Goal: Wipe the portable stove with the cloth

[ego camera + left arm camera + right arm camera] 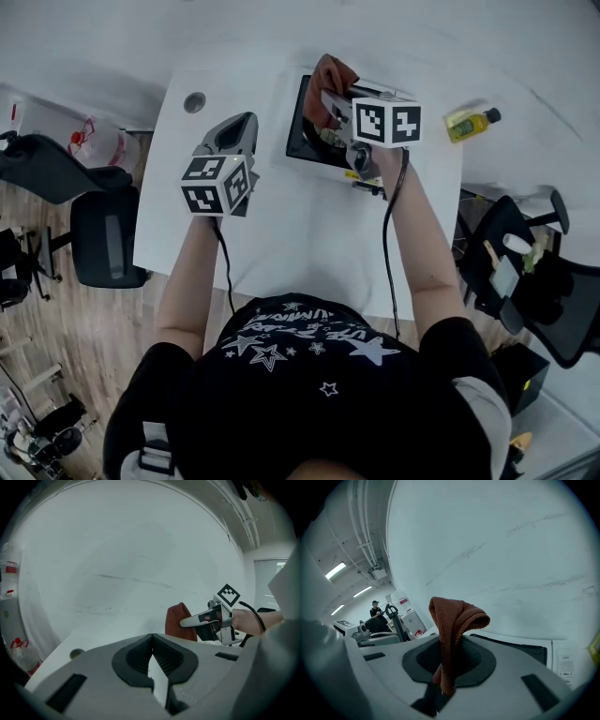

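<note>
Rust-brown terry cloth point(457, 616) pinched by clenched right gripper point(443, 685) above black-topped portable stove point(302, 136) on white counter point(281, 234); left gripper point(152, 667) closed, empty. Risk: narrow pinch may slip under wiping drag.

I see bright, even overhead light, faint shadows on the white table point(281, 234). Both gripper views bulge toward black corners; ceiling light strips point(335, 570) glow in the right one.

The person wears a black T-shirt point(281, 375) printed with white stars. The grey left gripper point(239, 127) and right gripper point(330, 101) bear black-and-white marker cubes point(386, 122) and black cables point(383, 244).
</note>
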Action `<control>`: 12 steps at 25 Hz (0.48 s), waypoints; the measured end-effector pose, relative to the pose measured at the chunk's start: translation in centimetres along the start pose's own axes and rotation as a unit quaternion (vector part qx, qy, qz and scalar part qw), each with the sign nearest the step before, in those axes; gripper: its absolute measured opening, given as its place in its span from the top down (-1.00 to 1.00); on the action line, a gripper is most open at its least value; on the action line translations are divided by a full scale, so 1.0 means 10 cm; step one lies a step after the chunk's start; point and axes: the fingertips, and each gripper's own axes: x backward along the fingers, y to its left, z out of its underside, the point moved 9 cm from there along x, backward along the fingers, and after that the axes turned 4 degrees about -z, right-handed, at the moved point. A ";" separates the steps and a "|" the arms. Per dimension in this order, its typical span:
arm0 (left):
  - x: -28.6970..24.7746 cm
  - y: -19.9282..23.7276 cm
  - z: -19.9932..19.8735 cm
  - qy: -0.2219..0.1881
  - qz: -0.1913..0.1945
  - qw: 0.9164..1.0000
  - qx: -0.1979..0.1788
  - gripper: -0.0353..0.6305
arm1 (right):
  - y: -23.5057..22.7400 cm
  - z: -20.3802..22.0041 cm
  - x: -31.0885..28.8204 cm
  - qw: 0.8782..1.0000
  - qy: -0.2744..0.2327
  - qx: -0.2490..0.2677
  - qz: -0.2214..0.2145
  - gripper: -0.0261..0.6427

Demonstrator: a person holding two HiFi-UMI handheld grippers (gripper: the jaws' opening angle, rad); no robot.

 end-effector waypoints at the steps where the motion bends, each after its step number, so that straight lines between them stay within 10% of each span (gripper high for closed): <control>1: -0.03 0.02 0.00 0.002 0.000 1.000 0.001 0.87 | -0.02 -0.02 -0.08 1.000 0.003 -0.003 -0.004 0.74; 12: -0.32 0.20 0.04 0.024 -0.004 1.000 0.005 0.87 | -0.17 -0.08 -0.77 0.996 0.045 -0.053 -0.053 0.74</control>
